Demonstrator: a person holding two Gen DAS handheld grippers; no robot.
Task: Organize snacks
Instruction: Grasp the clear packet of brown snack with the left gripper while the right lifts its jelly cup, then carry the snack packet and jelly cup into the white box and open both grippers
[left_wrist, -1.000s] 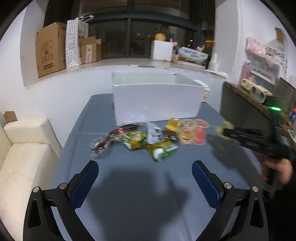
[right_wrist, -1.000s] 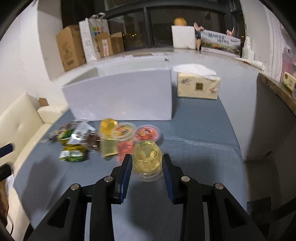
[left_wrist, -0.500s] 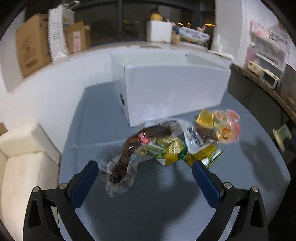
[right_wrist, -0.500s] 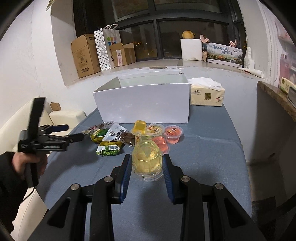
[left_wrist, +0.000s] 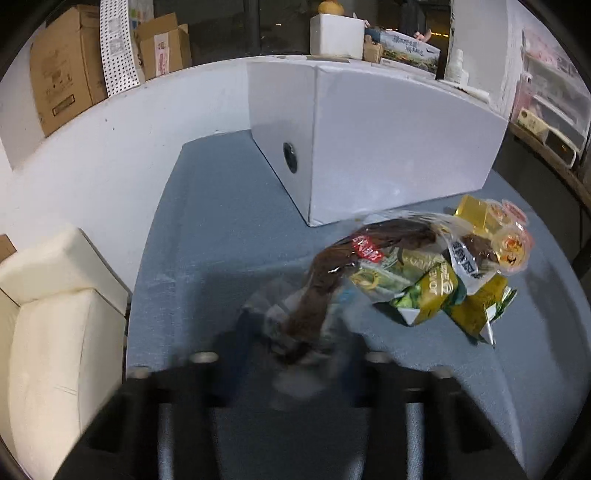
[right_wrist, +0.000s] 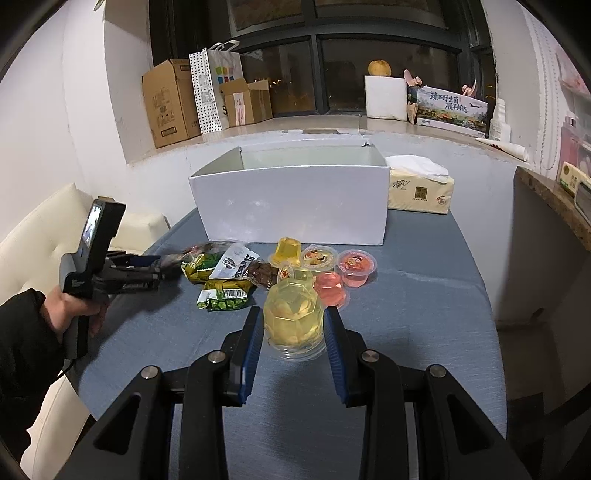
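Left wrist view is smeared low down: the left gripper (left_wrist: 295, 354) is a dark blur, its jaws have just been closing, and the near end of a clear bag (left_wrist: 317, 302) of brown snack lies between them; whether the pads press it I cannot tell. The bag's far end runs up into a heap of green packets (left_wrist: 424, 291) near the corner of the white box (left_wrist: 388, 147). Jelly cups (left_wrist: 509, 247) at the heap's right are partly hidden behind wrappers. The box's open top is out of sight here. Bare blue cloth (left_wrist: 207, 229) lies left of the box, up to the white wall and a cream sofa (left_wrist: 55, 314) at the table's edge.

In the right wrist view the right gripper (right_wrist: 293, 328) pinches a yellow jelly cup (right_wrist: 293, 317) between blue pads, held above the cloth. The cup hides part of a pink cup (right_wrist: 332, 290) behind it. The box shows its empty-looking inside; its floor is hidden by the front wall. A tissue pack (right_wrist: 421, 188) sits just right of the box. Open cloth stretches right of the cups to the table's edge. A hand (right_wrist: 74, 314) in a dark sleeve holds the left gripper, whose tips are blurred at the heap.
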